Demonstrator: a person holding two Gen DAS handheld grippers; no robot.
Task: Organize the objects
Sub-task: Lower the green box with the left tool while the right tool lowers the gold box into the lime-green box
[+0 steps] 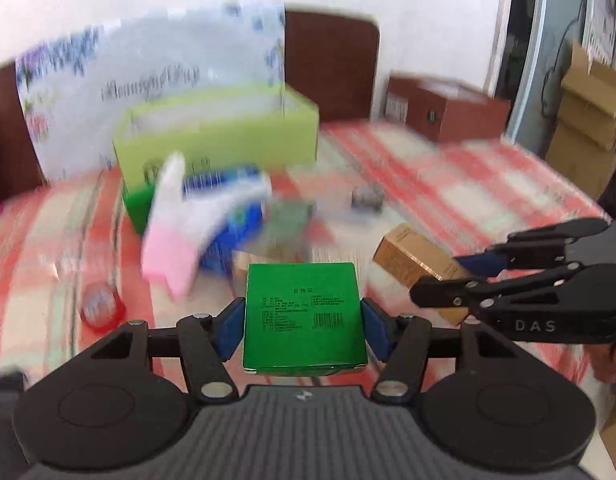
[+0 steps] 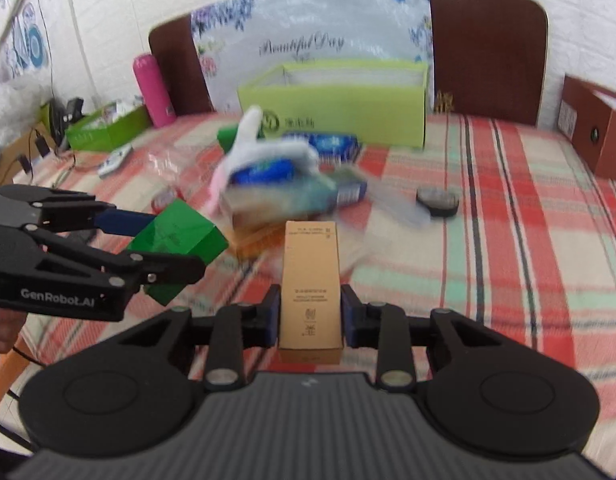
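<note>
My left gripper (image 1: 303,322) is shut on a green box (image 1: 303,316) with printed text and a barcode, held above the checked cloth. From the right wrist view the same green box (image 2: 175,242) shows at the left between the left gripper's (image 2: 167,244) fingers. My right gripper (image 2: 310,316) is shut on a narrow tan carton (image 2: 311,280), lifted clear of the pile. In the left wrist view that tan carton (image 1: 412,256) sits in the right gripper (image 1: 448,276) at the right. Behind both lies a blurred pile: a white and pink sock (image 2: 247,148), blue packs (image 2: 332,144).
An open lime-green box (image 2: 336,100) stands at the back on the red checked cloth (image 2: 508,240). A dark round tin (image 2: 438,200) lies to the right, a red-lidded jar (image 1: 101,308) to the left. A brown box (image 2: 596,132) sits far right, a pink bottle (image 2: 151,88) far left.
</note>
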